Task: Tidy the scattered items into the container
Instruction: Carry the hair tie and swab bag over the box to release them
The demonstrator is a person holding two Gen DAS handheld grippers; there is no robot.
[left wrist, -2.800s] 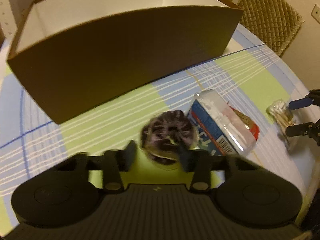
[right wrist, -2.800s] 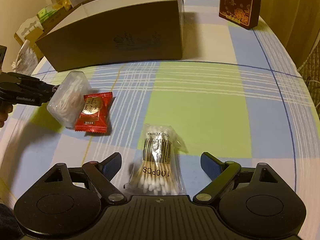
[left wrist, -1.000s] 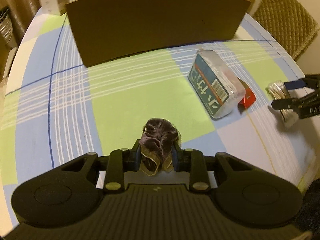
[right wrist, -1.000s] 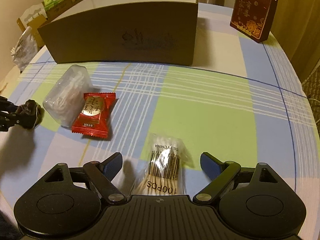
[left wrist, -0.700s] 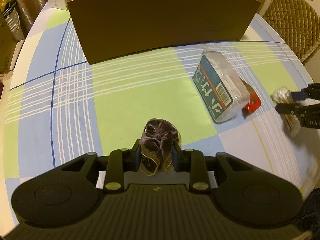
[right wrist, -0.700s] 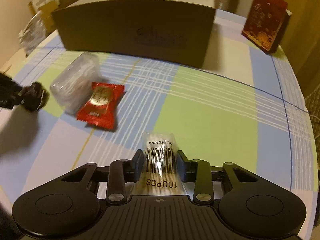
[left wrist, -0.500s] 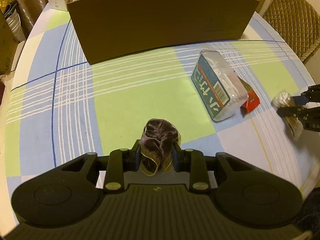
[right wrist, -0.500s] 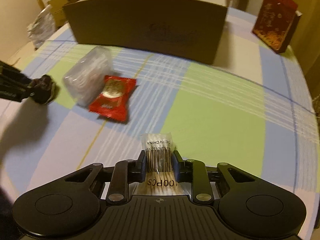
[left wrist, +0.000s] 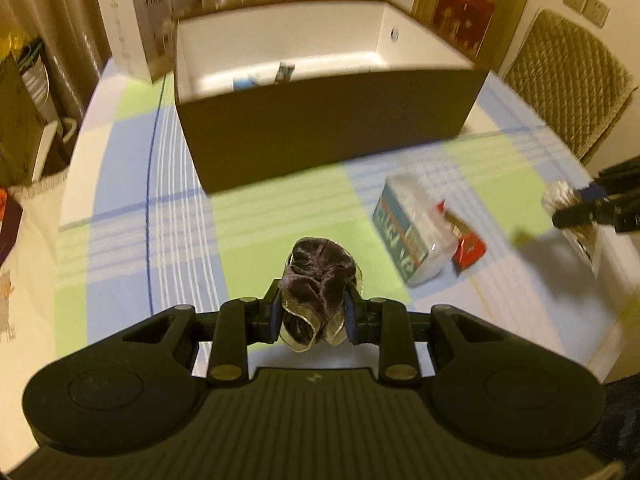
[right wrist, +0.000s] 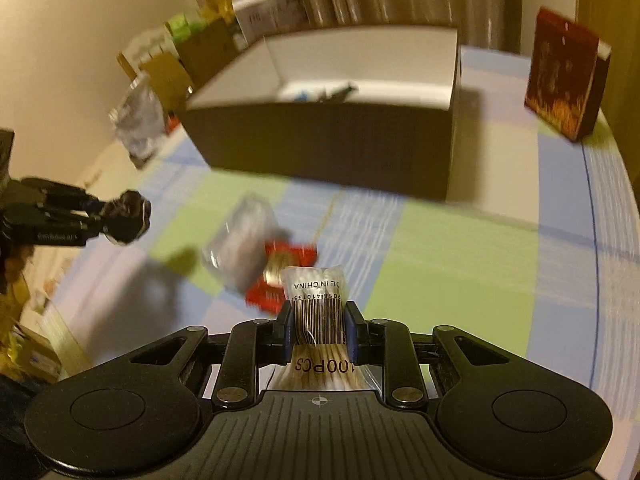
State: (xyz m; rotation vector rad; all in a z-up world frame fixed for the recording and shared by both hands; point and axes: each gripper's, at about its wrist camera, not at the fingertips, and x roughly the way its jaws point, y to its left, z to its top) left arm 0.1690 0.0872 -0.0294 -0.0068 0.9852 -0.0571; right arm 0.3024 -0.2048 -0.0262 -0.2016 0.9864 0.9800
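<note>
Both cams sit behind their hand-held gripper fingers, angled down at the table (left wrist: 120, 208); both share the box (left wrist: 328, 128) ahead.

- A checked tablecloth (left wrist: 128, 208) in blue, green and white covers the table.
- A white carton (left wrist: 150, 24) with faint lettering stands upright at the far left edge of the table.
- A red gift box (right wrist: 564, 92) with gold pattern stands upright on the far right.
- A quilted chair back (left wrist: 572, 88) is beside the table.
- Curtains (left wrist: 56, 4) hang behind.
- Two wall sockets (left wrist: 586, 0).
</note>
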